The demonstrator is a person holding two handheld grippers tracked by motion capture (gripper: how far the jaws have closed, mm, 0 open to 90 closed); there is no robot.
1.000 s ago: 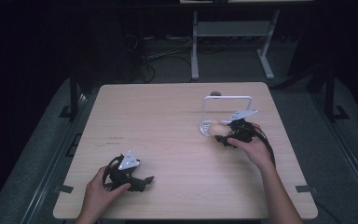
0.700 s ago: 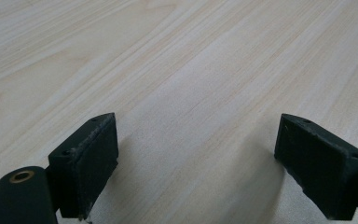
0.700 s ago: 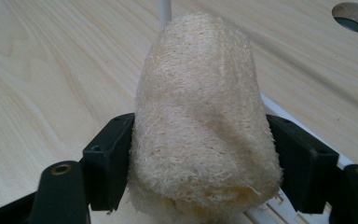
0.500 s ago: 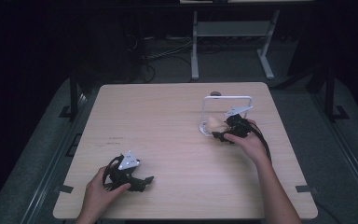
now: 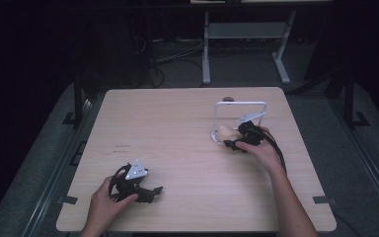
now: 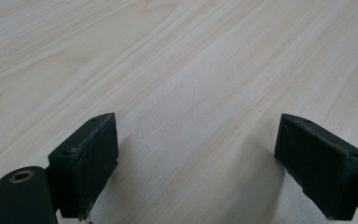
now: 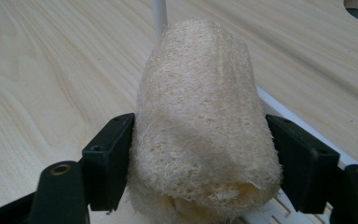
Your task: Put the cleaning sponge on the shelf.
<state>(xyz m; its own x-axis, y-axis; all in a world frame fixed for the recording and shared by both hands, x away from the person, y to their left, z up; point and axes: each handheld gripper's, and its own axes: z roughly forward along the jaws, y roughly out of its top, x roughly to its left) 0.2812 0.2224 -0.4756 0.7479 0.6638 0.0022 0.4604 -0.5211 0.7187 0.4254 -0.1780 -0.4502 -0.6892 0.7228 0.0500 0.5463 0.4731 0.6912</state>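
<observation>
A pale, fibrous loofah sponge (image 7: 200, 126) sits between the jaws of my right gripper (image 7: 198, 163), and both jaws press its sides. In the high view the loofah (image 5: 222, 133) is at the foot of a white wire rack (image 5: 242, 103) on the table's right half, with my right gripper (image 5: 228, 138) shut on it from the right. The rack's white upright (image 7: 159, 14) rises just behind the sponge. My left gripper (image 5: 153, 193) rests near the front left of the table; its jaws stand wide apart over bare wood (image 6: 196, 158).
The light wooden table (image 5: 177, 128) has a round cable hole (image 5: 228, 99) just behind the rack. Beyond the far edge are a dark floor, cables and a white metal stand (image 5: 244, 34).
My right gripper has shifted slightly left toward the rack's foot, and the loofah now shows at its tips. The left gripper has stayed put.
</observation>
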